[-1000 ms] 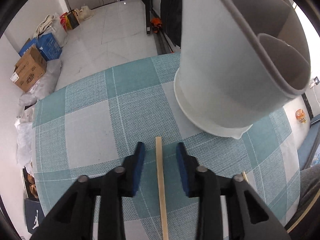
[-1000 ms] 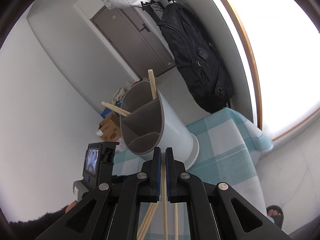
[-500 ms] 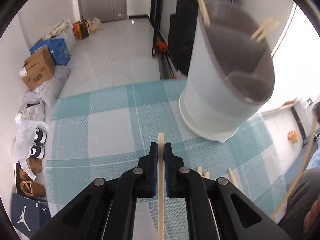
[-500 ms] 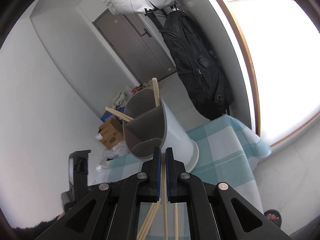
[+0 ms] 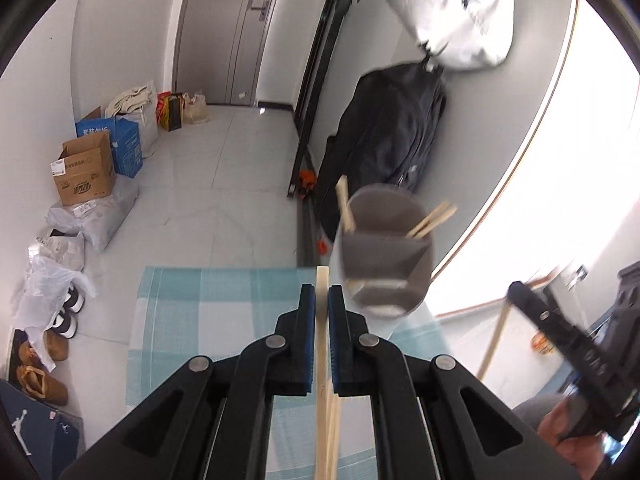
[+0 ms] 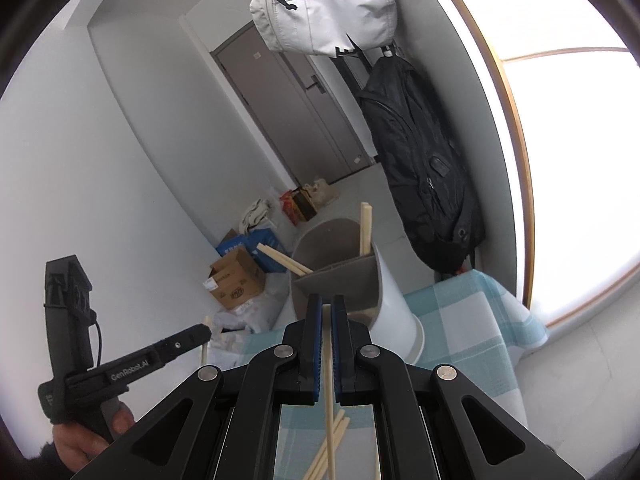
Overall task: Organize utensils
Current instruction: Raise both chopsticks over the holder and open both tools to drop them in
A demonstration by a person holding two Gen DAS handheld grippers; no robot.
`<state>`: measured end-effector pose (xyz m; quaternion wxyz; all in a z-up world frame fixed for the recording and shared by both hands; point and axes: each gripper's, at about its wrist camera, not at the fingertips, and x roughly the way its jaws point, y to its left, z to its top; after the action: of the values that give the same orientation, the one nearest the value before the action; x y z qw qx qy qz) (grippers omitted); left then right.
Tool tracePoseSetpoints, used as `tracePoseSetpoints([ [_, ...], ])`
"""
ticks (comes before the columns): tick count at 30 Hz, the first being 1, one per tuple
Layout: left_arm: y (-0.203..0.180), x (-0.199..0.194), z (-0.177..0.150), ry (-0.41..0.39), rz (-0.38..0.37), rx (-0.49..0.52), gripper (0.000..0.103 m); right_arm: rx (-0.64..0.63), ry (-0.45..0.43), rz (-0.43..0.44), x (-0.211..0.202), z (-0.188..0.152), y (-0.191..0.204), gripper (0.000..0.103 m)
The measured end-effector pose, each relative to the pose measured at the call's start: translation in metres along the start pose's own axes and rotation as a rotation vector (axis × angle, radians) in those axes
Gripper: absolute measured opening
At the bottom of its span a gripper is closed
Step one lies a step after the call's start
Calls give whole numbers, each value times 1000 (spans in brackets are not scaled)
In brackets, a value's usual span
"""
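Checked teal cloth [image 5: 224, 312] covers the table, with a tiled floor and a grey door beyond. The left gripper [image 5: 322, 300] is clamped on a wooden chopstick [image 5: 321, 368] that runs straight down toward 6 o'clock. The right gripper [image 6: 327, 312] likewise pinches its own chopstick [image 6: 329, 392]. At 12 o'clock from the right gripper stands the divided grey holder [image 6: 340, 276] (three sticks already lean in its far compartments). Loose chopsticks [image 6: 330, 446] lie on the cloth below. Further out hang a black backpack [image 6: 420, 160] and a white bag [image 6: 324, 4].
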<state>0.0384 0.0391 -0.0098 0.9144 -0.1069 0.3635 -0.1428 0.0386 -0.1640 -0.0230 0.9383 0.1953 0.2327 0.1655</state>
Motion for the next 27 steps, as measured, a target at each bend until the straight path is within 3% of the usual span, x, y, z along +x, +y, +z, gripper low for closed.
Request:
tracePoseSetpoints([
  [5,-8,-14,27,-98,-43,-6,2,-24,-39,22,-4,31,16,4],
  [10,-19,-12,65,-187,-40,-16,2,-52,-78,32,-1,71,30,4],
  [16,-24,5,105,-241,-51,-65,2,-74,-128,35,11,119,36,4],
  [27,-23,33,130,-363,-89,-101,2,-127,-232,10,66,169,34,4],
])
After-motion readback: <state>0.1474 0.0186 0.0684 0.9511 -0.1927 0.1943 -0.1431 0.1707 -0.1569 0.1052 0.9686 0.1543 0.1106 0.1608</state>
